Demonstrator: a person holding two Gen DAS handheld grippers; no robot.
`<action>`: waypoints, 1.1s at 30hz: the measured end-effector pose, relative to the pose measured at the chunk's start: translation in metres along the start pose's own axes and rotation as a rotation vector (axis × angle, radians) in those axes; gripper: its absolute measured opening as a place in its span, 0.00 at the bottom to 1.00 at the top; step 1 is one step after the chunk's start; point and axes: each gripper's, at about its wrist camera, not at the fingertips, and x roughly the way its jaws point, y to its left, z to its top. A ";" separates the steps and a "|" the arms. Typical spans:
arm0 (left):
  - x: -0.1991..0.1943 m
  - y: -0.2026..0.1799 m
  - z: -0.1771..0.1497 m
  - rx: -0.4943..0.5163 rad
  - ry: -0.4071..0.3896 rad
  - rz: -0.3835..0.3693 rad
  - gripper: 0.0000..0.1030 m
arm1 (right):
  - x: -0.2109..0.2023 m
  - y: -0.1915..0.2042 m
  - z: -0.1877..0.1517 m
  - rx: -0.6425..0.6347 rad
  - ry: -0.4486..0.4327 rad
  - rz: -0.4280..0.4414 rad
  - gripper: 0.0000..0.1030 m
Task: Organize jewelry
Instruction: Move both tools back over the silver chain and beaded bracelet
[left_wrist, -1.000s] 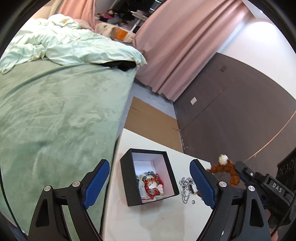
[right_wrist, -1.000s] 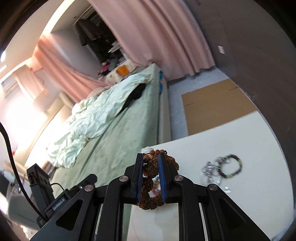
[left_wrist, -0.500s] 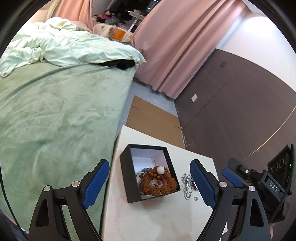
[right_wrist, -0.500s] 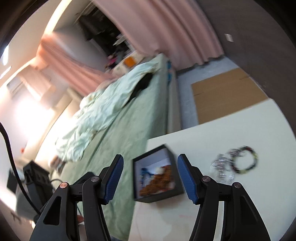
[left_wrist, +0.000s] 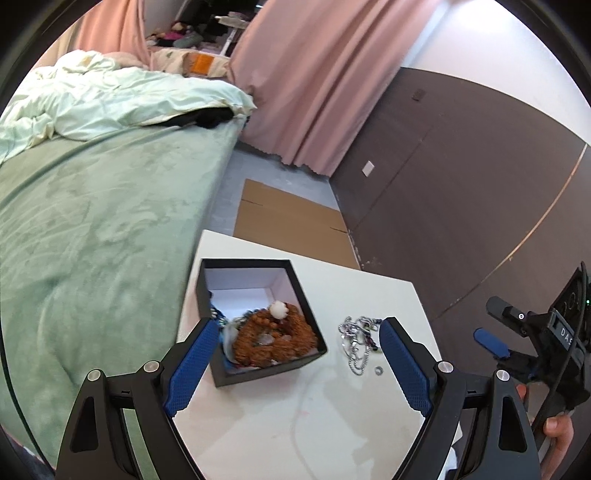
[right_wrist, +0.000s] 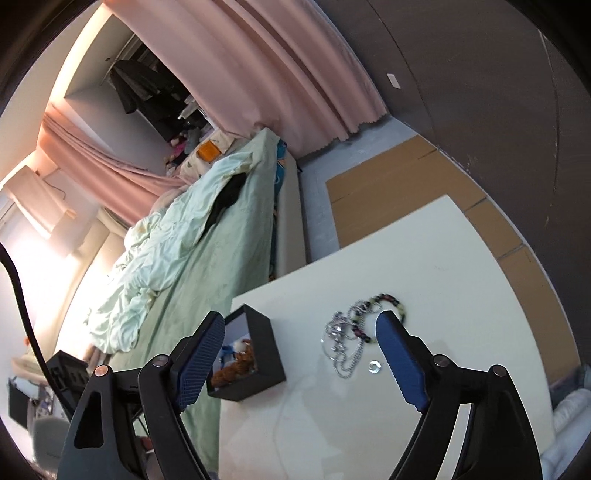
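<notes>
A black jewelry box (left_wrist: 260, 271) with a white lining sits on the white table (left_wrist: 295, 424). A brown bead bracelet (left_wrist: 275, 338) with a white bead lies inside it on other jewelry. The box also shows in the right wrist view (right_wrist: 264, 354). A silver chain (left_wrist: 356, 349) and a small ring (left_wrist: 377, 369) lie right of the box. In the right wrist view the chain (right_wrist: 341, 347), a dark bead bracelet (right_wrist: 386, 314) and the ring (right_wrist: 375, 366) lie together. My left gripper (left_wrist: 297, 369) is open above the table near the box. My right gripper (right_wrist: 301, 360) is open and empty.
A bed with a green blanket (left_wrist: 92, 229) runs along the table's left edge. Flat cardboard (left_wrist: 291, 225) lies on the floor beyond the table. A dark wall (left_wrist: 461, 184) and pink curtains (left_wrist: 314, 74) stand behind. My right gripper's body (left_wrist: 535, 343) is at the table's right.
My right gripper opened and let the brown bead bracelet go into the box, then drew back to the right. The left gripper stayed open and edged closer to the box.
</notes>
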 end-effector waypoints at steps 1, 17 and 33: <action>0.001 -0.003 -0.001 0.005 0.003 -0.005 0.87 | 0.000 -0.002 0.000 0.003 0.007 -0.008 0.82; 0.058 -0.082 -0.003 0.209 0.164 0.020 0.71 | 0.004 -0.072 0.005 0.154 0.113 -0.093 0.82; 0.146 -0.097 -0.017 0.285 0.357 0.097 0.31 | 0.026 -0.096 0.019 0.212 0.140 -0.127 0.82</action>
